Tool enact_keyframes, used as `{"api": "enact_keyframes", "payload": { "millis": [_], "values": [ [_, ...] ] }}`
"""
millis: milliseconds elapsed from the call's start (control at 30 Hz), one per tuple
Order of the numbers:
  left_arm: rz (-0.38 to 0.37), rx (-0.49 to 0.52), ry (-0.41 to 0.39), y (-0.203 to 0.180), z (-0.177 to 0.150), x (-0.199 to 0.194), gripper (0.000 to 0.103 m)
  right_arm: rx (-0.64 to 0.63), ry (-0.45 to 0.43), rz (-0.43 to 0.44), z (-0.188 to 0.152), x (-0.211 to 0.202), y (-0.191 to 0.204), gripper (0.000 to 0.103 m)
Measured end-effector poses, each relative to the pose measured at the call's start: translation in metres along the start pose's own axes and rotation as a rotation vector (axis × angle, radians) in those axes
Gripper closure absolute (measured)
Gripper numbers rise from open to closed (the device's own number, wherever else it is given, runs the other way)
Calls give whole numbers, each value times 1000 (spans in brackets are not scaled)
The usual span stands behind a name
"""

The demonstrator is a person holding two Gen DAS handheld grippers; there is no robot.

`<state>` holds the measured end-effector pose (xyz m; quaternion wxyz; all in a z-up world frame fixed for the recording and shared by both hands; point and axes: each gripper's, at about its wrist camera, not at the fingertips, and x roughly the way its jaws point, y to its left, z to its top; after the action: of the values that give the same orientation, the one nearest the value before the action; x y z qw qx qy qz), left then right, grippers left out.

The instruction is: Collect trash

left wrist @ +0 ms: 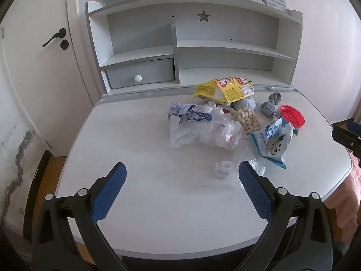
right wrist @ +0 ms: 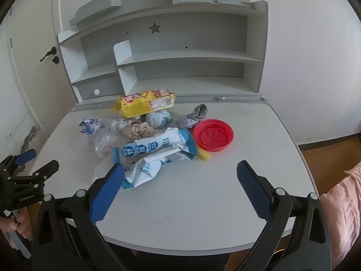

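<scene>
A pile of trash lies on the white desk [left wrist: 144, 203]: a yellow snack bag [left wrist: 225, 89] at the back, a crumpled blue-white wrapper [left wrist: 189, 113], a clear plastic bag [left wrist: 203, 133], a blue-white snack bag [left wrist: 274, 139], a red lid [left wrist: 292, 115] and a small white crumpled piece [left wrist: 223, 169]. My left gripper [left wrist: 182, 175] is open and empty, above the desk's near part, short of the pile. My right gripper [right wrist: 180, 174] is open and empty; its left finger [right wrist: 108, 189] is beside the blue-white snack bag [right wrist: 155, 155]. The red lid [right wrist: 213, 137] lies behind it.
A grey-white shelf unit [left wrist: 194, 45] with a small drawer [left wrist: 141, 73] stands at the desk's back. A door [left wrist: 33, 56] is to the left. A grey sock [right wrist: 194, 117], beige woven piece [right wrist: 140, 129] and a yellow item [right wrist: 204, 155] lie among the trash. Pink fabric [right wrist: 343, 203] is at right.
</scene>
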<state>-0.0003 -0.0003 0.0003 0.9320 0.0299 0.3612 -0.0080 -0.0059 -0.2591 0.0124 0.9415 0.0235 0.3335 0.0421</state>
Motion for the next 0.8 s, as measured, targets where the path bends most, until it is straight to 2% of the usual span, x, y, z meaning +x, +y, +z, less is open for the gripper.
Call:
{"api": "enact_keyframes", "payload": {
  "millis": [100, 333, 400, 800],
  "values": [
    [1, -1, -2, 0, 0, -1, 6, 7, 4, 3, -2, -1, -3, 7],
    [-2, -5, -10, 3, 3, 3, 6, 20, 9, -3, 1, -6, 22, 7],
    [4, -5, -11, 2, 3, 2, 6, 16, 12, 24, 3, -5, 13, 7],
    [-2, -6, -10, 3, 3, -5, 6, 11, 12, 36, 0, -1, 13, 7]
  ]
}}
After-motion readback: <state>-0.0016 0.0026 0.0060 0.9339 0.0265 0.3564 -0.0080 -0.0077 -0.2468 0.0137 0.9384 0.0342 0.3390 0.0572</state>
